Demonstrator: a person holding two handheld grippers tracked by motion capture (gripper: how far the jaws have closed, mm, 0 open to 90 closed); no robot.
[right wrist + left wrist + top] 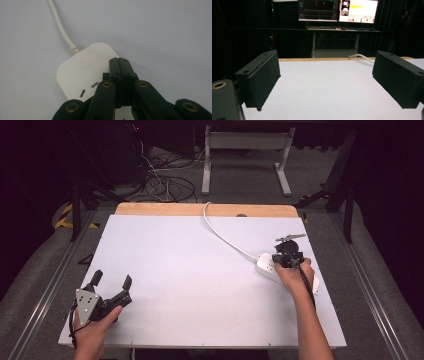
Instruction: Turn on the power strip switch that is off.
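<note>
The white power strip (272,268) lies flat near the right edge of the table (190,270). Its long axis runs diagonally, and its cable (220,232) leaves the far end toward the back edge. It looks to me rigid, light and smooth, so I think a grip across the narrow sides is safest. The right gripper (121,65) is above its socket face with jaws pressed together, holding nothing. The left gripper (112,285) rests at the near left corner, with jaws wide apart.

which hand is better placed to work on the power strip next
Right, most likely. The right gripper hangs directly over the power strip with its jaws shut. The left gripper sits open at the table's near left corner, far from the strip.
</note>
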